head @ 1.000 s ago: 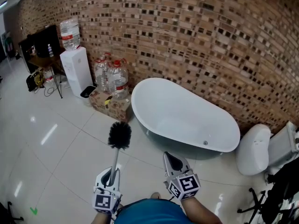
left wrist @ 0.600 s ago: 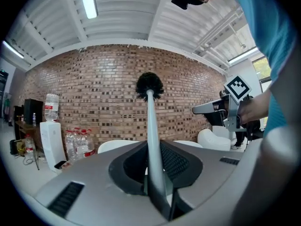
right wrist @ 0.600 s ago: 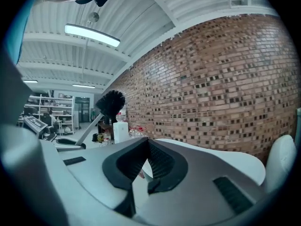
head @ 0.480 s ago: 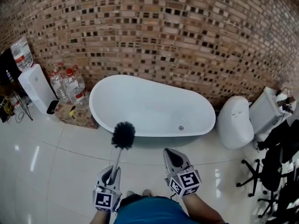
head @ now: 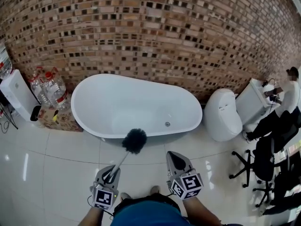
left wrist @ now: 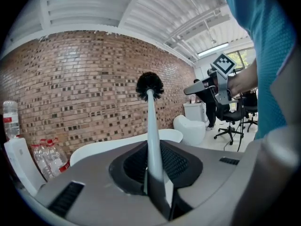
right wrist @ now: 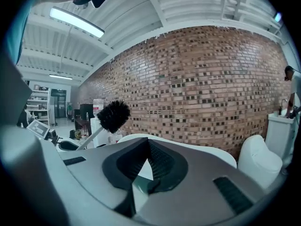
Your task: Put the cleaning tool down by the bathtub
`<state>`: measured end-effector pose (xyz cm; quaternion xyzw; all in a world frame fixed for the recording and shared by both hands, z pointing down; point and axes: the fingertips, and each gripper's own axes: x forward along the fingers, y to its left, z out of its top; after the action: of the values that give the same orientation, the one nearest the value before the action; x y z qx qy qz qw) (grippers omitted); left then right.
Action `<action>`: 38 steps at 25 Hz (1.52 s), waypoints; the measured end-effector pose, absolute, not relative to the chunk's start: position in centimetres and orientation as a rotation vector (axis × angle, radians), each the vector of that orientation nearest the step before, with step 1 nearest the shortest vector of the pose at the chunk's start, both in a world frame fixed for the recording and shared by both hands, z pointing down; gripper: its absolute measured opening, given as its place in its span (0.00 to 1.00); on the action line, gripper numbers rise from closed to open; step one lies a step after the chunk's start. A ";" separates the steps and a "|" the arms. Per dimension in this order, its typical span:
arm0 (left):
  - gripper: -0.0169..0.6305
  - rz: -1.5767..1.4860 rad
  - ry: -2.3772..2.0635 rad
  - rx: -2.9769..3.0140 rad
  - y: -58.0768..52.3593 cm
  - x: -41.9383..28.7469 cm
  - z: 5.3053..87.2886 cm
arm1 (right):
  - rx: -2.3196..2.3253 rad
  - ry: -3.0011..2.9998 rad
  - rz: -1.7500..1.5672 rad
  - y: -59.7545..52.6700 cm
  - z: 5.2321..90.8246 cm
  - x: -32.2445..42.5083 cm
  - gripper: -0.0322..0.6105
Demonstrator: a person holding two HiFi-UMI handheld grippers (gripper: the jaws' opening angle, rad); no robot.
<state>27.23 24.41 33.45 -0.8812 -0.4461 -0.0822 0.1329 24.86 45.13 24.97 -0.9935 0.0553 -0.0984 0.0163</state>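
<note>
Left gripper (head: 111, 175): jaws narrow, clamped on the lower end of the brush (head: 133, 142) handle. In the left gripper view the pale handle runs straight out from between the pads, with the black bristle head at its top.

Brush: held in the air, off the floor (head: 56, 168). In the head view the handle slants up and right from the jaws. The bristle head sits over the tiles just in front of the tub's (head: 141, 105) near rim and overlaps that rim in the picture. Not set down.

Right gripper (head: 175, 158): jaws together at the tips, nothing between them. It is held beside the left gripper, apart from the brush, and points toward the tub.

Tub: white, oval, freestanding, lengthwise along the brick wall (head: 164, 32), drain toward its right end.

Surroundings:
- White toilet (head: 221, 114) just right of the tub, against the wall.
- Left of the tub, a cardboard box (head: 59, 120); large water bottles (head: 49, 89) behind it.
- White dispenser (head: 13, 94) further left.
- Black office chairs (head: 263, 159) on the far right.
- A person (head: 292, 86) in white stands beyond the toilet, at the frame's right edge.

The wearer's blue shirt fills the bottom edge of the head view, with shoe tips on the tiles between the grippers.
</note>
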 end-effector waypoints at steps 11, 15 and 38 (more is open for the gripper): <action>0.13 -0.322 -1.363 -2.280 37.4 26.8 38.4 | -3.042 0.208 -0.351 57.6 27.9 24.3 0.08; 0.13 -0.340 -1.403 -2.130 42.5 26.7 41.1 | -3.030 0.196 -0.393 62.4 29.5 23.7 0.08; 0.13 -0.425 -1.564 -1.540 50.5 34.9 64.5 | -2.893 -0.026 -0.767 66.7 45.8 25.3 0.08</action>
<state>34.93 50.55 64.51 -0.6194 -0.6290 -0.1711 0.4375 25.28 66.74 45.78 -0.9639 -0.0088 -0.2555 0.0741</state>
